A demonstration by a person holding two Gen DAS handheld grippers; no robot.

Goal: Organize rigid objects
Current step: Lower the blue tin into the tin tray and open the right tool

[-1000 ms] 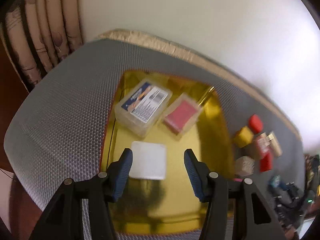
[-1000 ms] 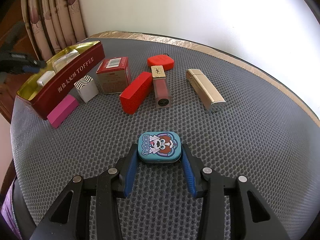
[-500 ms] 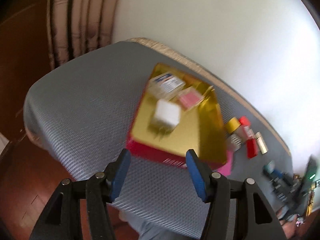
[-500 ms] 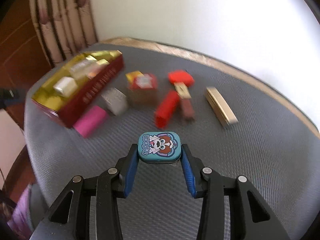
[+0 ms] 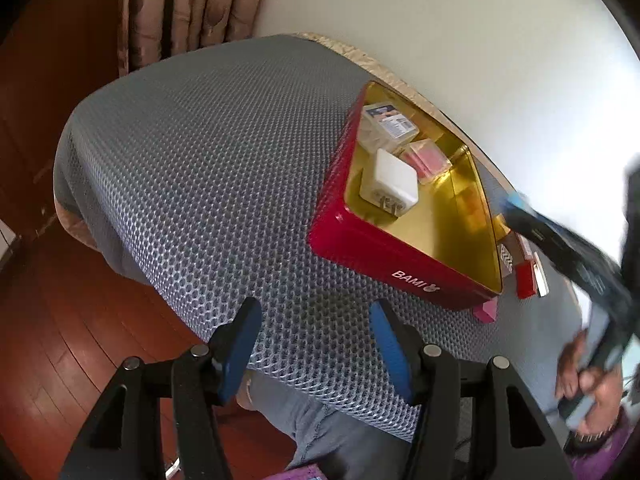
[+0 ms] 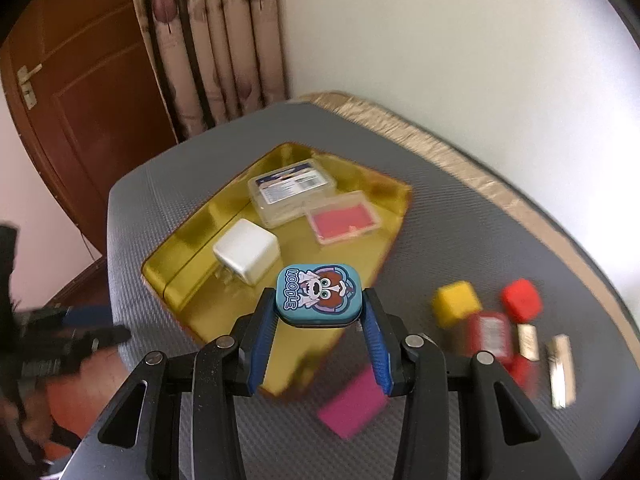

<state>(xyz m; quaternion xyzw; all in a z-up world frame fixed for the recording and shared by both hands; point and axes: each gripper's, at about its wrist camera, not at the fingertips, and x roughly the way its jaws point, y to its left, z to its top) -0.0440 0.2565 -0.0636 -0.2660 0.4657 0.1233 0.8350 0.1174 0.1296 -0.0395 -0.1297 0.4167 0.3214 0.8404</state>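
A blue cartoon tin [image 6: 318,294] is in the air, with my right gripper [image 6: 318,300] shut on it, above the near corner of the red toffee tin tray [image 6: 160,276] with its gold inside. In the tray lie a white charger [image 6: 246,250], a labelled clear box [image 6: 292,192] and a clear box with red contents [image 6: 344,220]. My left gripper [image 5: 314,312] is open and holds nothing, over the table's front edge, well short of the tray [image 5: 380,256]. The charger [image 5: 394,182] rests inside it. The right gripper [image 5: 560,248] is a blur at the right.
A pink block [image 6: 352,404] lies just in front of the tray. To its right are a yellow cube [image 6: 456,304], a red cube [image 6: 520,300], a red box [image 6: 490,334] and a gold tube [image 6: 562,368]. Grey mesh mat [image 5: 208,168] covers the table; a curtain hangs behind.
My left gripper drew back from over the tray to the table's front edge, leaving the white charger inside. My right gripper lifted the blue tin off the mat and carried it left over the tray.
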